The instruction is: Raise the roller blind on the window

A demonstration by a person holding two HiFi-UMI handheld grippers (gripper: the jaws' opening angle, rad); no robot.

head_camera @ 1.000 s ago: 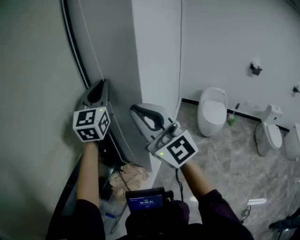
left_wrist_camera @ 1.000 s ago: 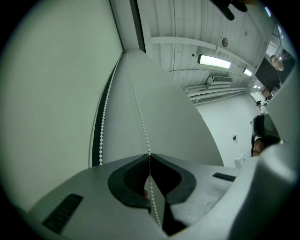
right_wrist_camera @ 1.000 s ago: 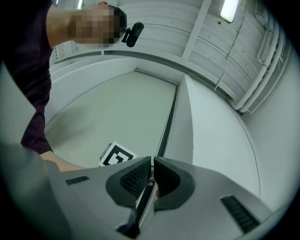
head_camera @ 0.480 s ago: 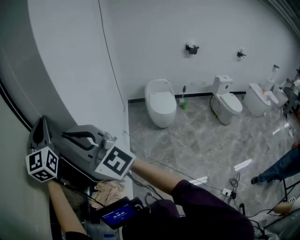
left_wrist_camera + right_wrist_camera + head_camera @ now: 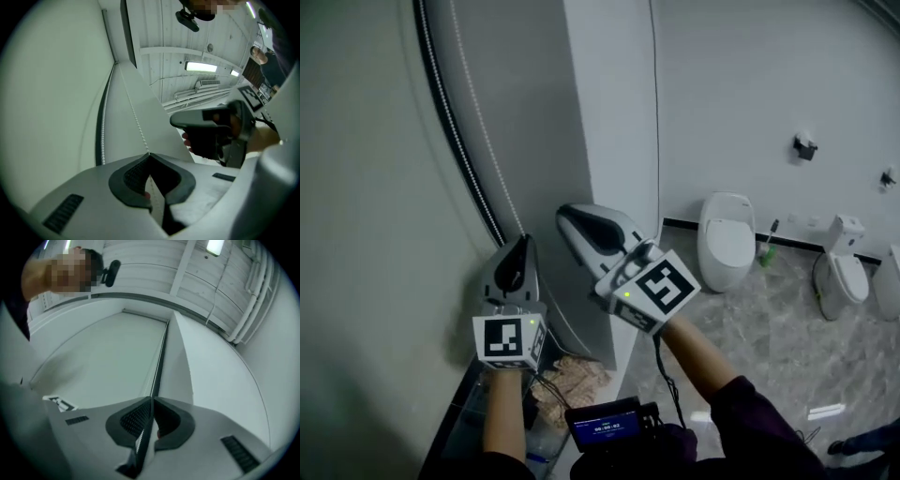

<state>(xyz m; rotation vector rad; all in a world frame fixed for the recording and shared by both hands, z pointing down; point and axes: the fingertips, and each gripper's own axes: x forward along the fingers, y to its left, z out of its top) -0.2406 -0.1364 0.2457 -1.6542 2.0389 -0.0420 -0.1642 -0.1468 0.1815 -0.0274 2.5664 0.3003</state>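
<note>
Head view: left gripper's (image 5: 523, 246) marker cube (image 5: 508, 338)

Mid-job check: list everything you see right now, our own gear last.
roller blind: one, pale grey-green, filling the left
bead chain: one, white, running down the blind's edge into the left jaws
window track: one, black, beside the chain
pillar: one, white, centre
toilets: three, white, along the far wall, the last cut by the frame edge
toilet brush: one, green, right of the nearest toilet
wall fittings: two, black, above the toilets
floor: grey marble, right
crumpled sheet: one, beige, below the grippers
screen unit: one, black, blue display, bottom centre
left gripper: grey, shut on the bead chain
right gripper: grey, jaws together, nothing seen held, by the pillar
</note>
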